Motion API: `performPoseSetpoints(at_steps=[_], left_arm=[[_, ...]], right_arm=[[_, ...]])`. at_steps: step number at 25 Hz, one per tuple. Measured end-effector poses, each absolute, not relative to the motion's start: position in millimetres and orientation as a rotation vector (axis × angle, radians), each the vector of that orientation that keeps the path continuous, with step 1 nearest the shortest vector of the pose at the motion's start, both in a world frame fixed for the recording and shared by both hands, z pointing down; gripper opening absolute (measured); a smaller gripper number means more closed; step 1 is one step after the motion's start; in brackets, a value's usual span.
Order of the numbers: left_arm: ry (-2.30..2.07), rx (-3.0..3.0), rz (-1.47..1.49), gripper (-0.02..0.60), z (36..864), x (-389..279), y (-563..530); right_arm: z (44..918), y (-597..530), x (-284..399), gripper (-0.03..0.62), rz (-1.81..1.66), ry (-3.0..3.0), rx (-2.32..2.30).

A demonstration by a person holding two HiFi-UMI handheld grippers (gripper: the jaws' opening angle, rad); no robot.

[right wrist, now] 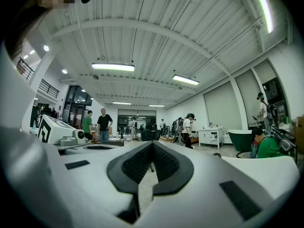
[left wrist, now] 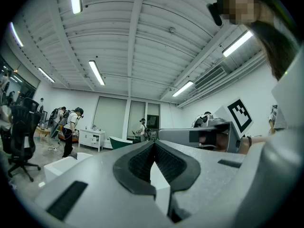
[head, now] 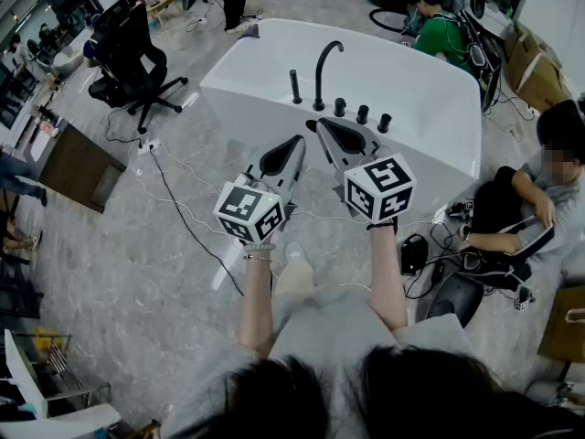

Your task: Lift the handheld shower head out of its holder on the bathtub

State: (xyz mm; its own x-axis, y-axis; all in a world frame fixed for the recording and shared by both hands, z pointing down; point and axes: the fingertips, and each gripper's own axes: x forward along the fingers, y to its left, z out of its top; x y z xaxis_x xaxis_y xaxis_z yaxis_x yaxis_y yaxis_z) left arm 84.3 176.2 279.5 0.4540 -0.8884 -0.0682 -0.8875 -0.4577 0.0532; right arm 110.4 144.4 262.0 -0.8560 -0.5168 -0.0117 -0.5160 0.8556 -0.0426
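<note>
Judging from the head view, nothing of the lift is yet done. The handheld shower head [head: 294, 87] is seen upright in its holder on the deck of the bathtub [head: 430, 154], just left of the curved spout [head: 324, 62]. The left gripper [head: 297, 141] and right gripper [head: 320, 124] are held level, apart from it, jaws pressed together on nothing. Approach, grasp and lift are all left.

My left gripper [head: 299, 140] and right gripper [head: 320, 124]: matt, speckled grey plastic, ribbed black pads [left wrist: 137, 163]. Ahead, the bathtub [head: 430, 99] gleams glossy white; on its rim, faucet [head: 322, 67] and handheld shower head [head: 295, 87] look matt black; around it, polished grey floor [head: 110, 236].
</note>
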Motion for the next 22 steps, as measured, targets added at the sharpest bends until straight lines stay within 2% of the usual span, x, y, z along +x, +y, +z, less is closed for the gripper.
performPoseSetpoints(at_steps=[14,22], left_arm=[[-1.638,2.650,-0.104,0.006,284,90,166],[-1.647,2.642,-0.090,0.006,282,62,145]], right_arm=[[269,131,115,-0.001,-0.110,3.012,-0.807],[269,109,85,0.000,-0.115,3.014,-0.774]])
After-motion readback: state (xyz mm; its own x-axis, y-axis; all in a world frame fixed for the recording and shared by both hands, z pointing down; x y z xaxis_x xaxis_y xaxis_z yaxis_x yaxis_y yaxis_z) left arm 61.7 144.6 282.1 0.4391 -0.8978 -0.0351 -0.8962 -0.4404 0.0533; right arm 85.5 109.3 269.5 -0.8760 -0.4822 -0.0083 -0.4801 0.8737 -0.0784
